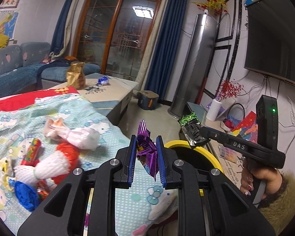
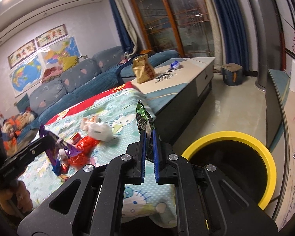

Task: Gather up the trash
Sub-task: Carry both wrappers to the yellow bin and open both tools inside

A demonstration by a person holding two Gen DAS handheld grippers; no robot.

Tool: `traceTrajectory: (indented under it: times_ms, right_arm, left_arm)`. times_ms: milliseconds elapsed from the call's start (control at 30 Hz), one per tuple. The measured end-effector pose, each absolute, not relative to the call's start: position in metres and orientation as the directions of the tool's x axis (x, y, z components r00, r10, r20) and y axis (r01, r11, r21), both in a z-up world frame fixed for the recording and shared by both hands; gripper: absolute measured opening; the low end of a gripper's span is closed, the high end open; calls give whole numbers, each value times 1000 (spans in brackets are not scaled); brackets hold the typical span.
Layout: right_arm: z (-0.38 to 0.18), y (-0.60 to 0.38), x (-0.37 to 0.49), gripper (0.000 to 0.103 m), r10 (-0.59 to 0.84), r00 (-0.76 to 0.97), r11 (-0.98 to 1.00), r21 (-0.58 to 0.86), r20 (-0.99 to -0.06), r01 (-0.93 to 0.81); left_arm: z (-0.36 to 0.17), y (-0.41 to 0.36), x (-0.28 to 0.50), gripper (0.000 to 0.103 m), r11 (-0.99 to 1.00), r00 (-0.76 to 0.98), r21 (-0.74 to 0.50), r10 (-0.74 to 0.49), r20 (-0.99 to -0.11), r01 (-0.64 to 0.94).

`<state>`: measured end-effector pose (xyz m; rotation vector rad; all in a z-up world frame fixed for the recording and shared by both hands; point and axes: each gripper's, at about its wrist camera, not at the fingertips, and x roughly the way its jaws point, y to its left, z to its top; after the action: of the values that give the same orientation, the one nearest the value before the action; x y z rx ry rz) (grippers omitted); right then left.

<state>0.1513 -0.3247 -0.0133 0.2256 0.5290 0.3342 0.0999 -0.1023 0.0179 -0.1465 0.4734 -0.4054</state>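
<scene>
My left gripper [image 1: 146, 140] is shut on a crumpled purple foil wrapper [image 1: 146, 145], held above the edge of the cartoon-print cloth [image 1: 108, 206]. My right gripper [image 2: 149, 132] is shut on a green and black snack wrapper [image 2: 143, 118]; in the left wrist view that wrapper [image 1: 192, 125] hangs over the yellow-rimmed bin [image 1: 179, 143]. The bin [image 2: 269, 169] stands on the floor beside the table, with its dark opening to the right of the right gripper. More trash lies on the cloth: a white plastic bag [image 1: 82, 136], a red bag [image 1: 68, 153], a white foam net [image 1: 49, 167], a blue wrapper [image 1: 26, 194].
A gold bag [image 1: 76, 75] and a small blue wrapper [image 1: 103, 80] lie on the far coffee table [image 1: 120, 86]. A blue sofa [image 2: 72, 78] runs along the left wall. A tall grey tower unit [image 1: 196, 64], a dark box [image 1: 148, 100] on the floor and a low TV cabinet [image 2: 279, 90] are to the right.
</scene>
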Motion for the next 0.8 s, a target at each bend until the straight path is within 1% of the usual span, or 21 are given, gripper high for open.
traceTrajectory:
  times_ms: [300,800]
  right_arm:
    - [-26,-360,154,4,314,830,927,337,-460,-164]
    - [-50,-403,160,4,184,840,941,339,-511,0]
  left_arm:
    - [6,-137,108,19,882,762,-234,-471,-445,409]
    - [-11,-191,118,19,836,698,-236,-545,-464,496]
